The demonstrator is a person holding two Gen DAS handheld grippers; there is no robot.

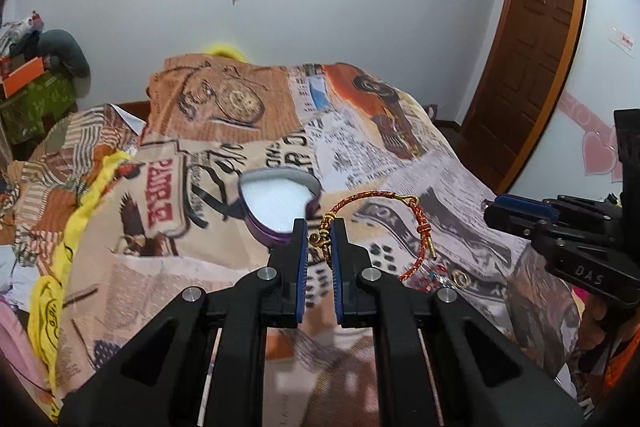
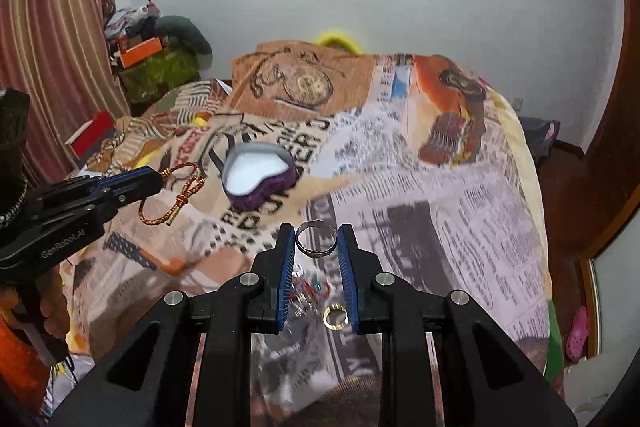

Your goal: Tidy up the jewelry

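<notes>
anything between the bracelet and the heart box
Nothing visible. The left gripper holds the bracelet just beside the heart box, whose top is open; only bare blanket lies between them.

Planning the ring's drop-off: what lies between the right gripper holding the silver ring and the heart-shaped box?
In the right wrist view, only printed blanket separates the right gripper, clamping the silver ring, from the heart-shaped box.
</notes>
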